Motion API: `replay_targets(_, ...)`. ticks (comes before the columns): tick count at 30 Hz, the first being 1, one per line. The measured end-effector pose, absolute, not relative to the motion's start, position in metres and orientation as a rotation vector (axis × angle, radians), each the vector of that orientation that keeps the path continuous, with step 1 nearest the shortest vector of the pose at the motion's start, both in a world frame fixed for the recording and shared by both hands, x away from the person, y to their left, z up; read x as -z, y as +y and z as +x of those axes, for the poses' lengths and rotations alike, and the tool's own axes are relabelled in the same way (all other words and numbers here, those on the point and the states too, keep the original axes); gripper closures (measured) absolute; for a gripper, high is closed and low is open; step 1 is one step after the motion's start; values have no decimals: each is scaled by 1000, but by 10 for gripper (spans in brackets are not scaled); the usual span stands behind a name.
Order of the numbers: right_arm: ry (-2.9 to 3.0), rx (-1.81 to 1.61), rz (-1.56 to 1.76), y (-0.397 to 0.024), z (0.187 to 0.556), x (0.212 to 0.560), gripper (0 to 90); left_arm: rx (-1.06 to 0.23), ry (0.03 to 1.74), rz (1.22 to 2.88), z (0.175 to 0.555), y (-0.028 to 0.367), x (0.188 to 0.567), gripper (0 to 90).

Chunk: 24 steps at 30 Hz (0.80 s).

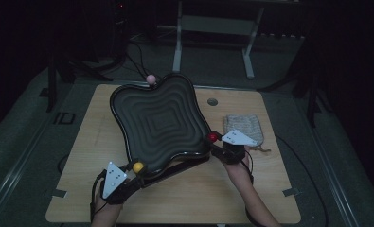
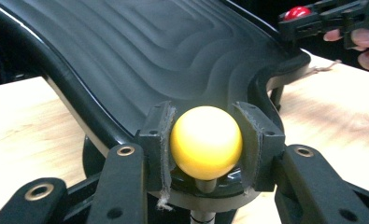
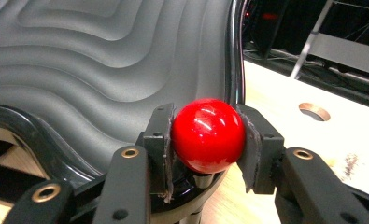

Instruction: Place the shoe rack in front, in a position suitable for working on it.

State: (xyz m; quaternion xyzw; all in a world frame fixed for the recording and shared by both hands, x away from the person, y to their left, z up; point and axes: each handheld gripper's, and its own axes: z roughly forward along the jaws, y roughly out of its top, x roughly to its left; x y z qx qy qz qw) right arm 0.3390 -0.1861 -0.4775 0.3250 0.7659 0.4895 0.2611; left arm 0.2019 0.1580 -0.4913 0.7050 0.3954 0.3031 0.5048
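Gripping the yellow knob (image 2: 205,142) at seven o'clock and red knob (image 3: 208,135) at four, both jaws steady the tilted tray (image 1: 158,120).

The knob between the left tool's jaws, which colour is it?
Yellow knob; clearest in the left gripper view.

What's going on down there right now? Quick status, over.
Left gripper shut on yellow knob. Right gripper shut on red knob. Black wavy tray tilted. Knitted pouch beside it, apart.
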Motion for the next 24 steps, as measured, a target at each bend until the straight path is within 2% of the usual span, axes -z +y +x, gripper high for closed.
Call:
replay_targets(10,2080,-1325,866,-198,329,479,595,-715,930,1706,187,147,492,581)
replay_targets(24,2042,-1337,905,-201,322,482,597,-771,926,1713,188,141,494,581)
